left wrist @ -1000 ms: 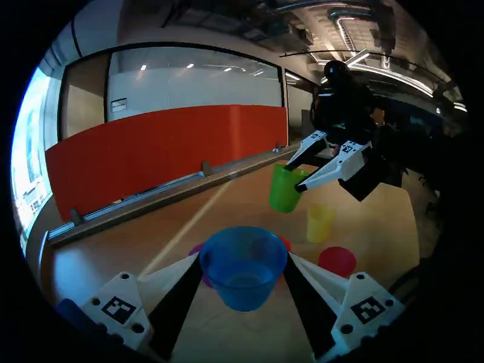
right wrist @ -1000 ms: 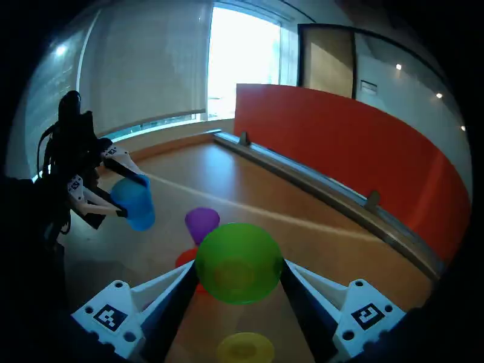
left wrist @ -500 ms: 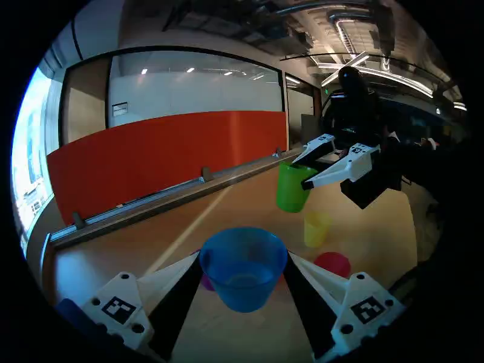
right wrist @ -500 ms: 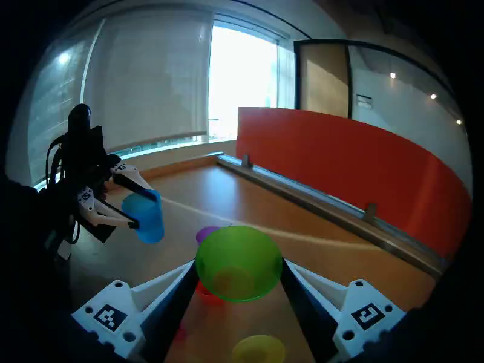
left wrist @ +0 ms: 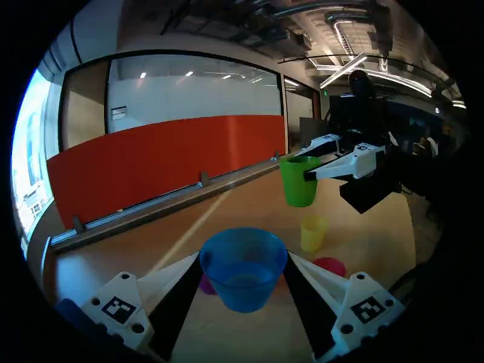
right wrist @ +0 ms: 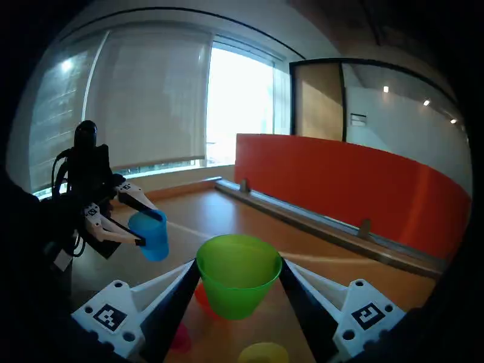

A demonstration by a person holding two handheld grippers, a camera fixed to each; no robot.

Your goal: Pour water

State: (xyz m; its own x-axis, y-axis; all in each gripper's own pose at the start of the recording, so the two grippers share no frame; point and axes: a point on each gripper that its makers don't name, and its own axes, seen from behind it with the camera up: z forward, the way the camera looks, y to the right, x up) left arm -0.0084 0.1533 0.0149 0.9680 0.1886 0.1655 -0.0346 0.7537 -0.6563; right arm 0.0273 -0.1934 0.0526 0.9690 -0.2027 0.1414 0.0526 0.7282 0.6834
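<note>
- Now the left gripper (left wrist: 243, 266) is clamped on an upright blue cup (left wrist: 243, 281). Both fingers press its sides, and the cup is held off the wooden table (left wrist: 387, 239).
- The right gripper (right wrist: 239, 266) grips an upright green cup (right wrist: 238, 284) the same way, also in the air.
- Below, a yellow cup (left wrist: 313, 233) and a red cup (left wrist: 330, 265) sit near each other, well inside the table's edges.

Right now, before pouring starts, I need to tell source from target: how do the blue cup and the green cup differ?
The blue cup is clamped in the left gripper; the green cup is in the right gripper. The blue cup seems to hold a little liquid low down; the green cup looks empty, though its bottom is hard to see. Both are translucent tapered cups, held upright above the table.
</note>
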